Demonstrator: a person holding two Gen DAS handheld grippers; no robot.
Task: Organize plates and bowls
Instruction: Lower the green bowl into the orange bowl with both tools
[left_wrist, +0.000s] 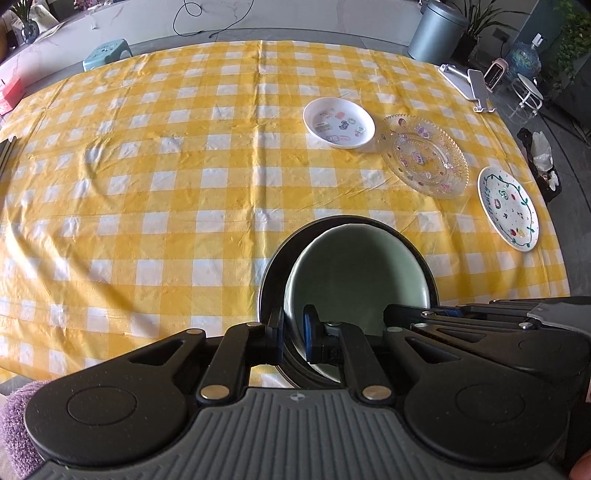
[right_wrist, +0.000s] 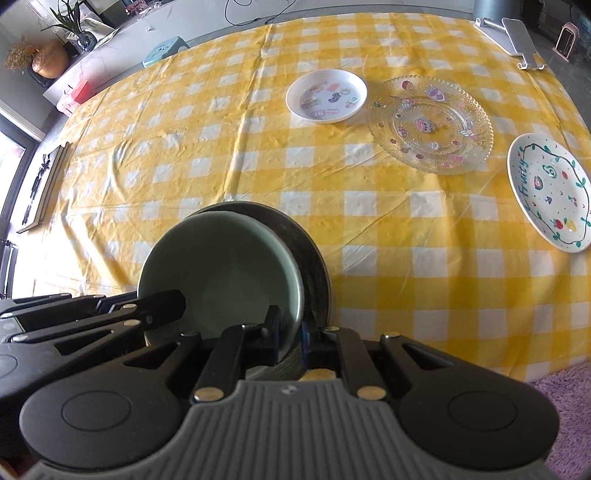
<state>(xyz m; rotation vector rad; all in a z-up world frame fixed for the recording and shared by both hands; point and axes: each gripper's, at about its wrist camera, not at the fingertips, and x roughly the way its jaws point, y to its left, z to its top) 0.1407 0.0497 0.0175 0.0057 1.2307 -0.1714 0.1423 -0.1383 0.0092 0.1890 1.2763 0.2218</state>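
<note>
A pale green bowl (left_wrist: 354, 266) (right_wrist: 221, 273) sits inside the rim of a dark plate (left_wrist: 269, 280) (right_wrist: 314, 266) near the table's front edge. I cannot tell whether bowl and plate touch. My left gripper (left_wrist: 294, 328) is shut on the bowl's left rim. My right gripper (right_wrist: 290, 332) is shut on the opposite rim. Each view shows the other gripper's fingers (left_wrist: 406, 312) (right_wrist: 162, 302) reaching in over the bowl. The bowl's near edge is hidden behind the gripper bodies.
On the yellow checked tablecloth (left_wrist: 166, 184) to the right lie a white sticker dish (left_wrist: 339, 123) (right_wrist: 327, 96), a clear glass plate (left_wrist: 424, 155) (right_wrist: 430, 123) and a white fruit-painted plate (left_wrist: 508, 208) (right_wrist: 548, 192). A phone stand (left_wrist: 476, 86) stands at the far right corner.
</note>
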